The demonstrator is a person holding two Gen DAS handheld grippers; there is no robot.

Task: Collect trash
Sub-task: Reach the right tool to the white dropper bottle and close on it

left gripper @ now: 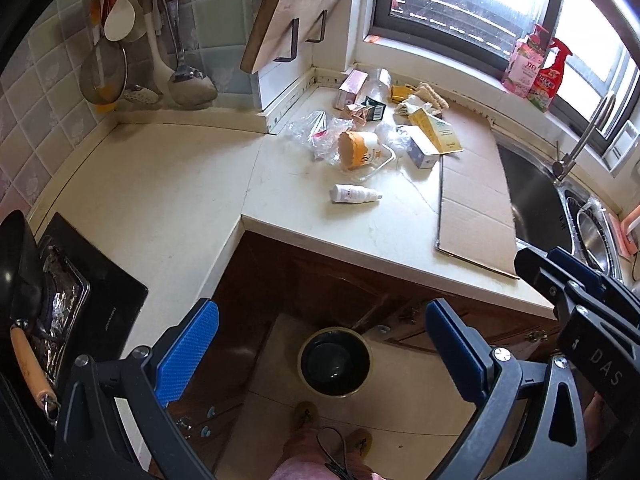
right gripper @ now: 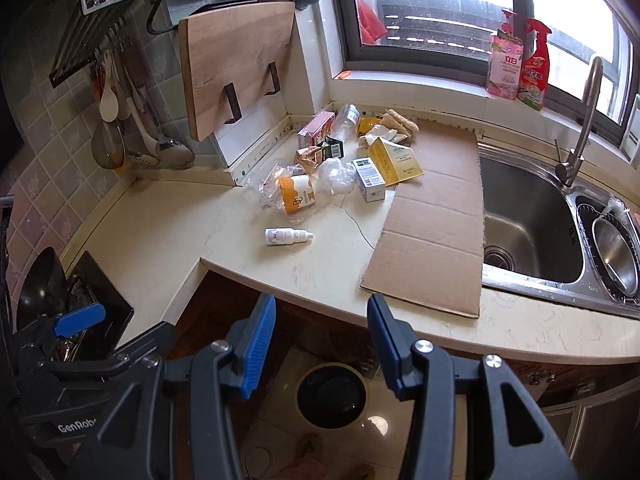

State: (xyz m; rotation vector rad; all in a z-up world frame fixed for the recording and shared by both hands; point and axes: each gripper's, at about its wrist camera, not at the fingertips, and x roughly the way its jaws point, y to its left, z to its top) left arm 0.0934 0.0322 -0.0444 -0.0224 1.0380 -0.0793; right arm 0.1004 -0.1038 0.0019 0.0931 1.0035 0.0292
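From where I sat, the whole next move turned on the small white dropper bottle (right gripper: pixel 288 236); I took it as my landmark, since it lay alone on the worktop (right gripper: pixel 320 276), nearest the edge, with its long axis running side to side across both views and its nozzle to the right; the rest of the trash, an orange-and-white tub (right gripper: pixel 297 197) in crinkled clear plastic (right gripper: pixel 276 184), a blue-and-white carton (right gripper: pixel 370 184) and a yellow box (right gripper: pixel 396 160), sat beyond the bottle toward the window corner; a flattened sheet of cardboard (right gripper: pixel 436 240) lay to the bottle's right, reaching the sink (right gripper: pixel 528 224). The right hand-held gripper (right gripper: pixel 322 348) stood wide and held nothing; the left hand-held gripper (left gripper: pixel 322 354) was likewise wide and empty; both hung short of the worktop's edge, over the floor, with the black bin (right gripper: pixel 332 396) below them on the near side of the bottle. I judged neither arm clearly nearer; the bottle lay ahead and above the fingertips in both views, slightly left of centre for the right, slightly right of centre for the left; fingers closing left to right would meet it end to end, so I reckoned a wrist roll was needed.
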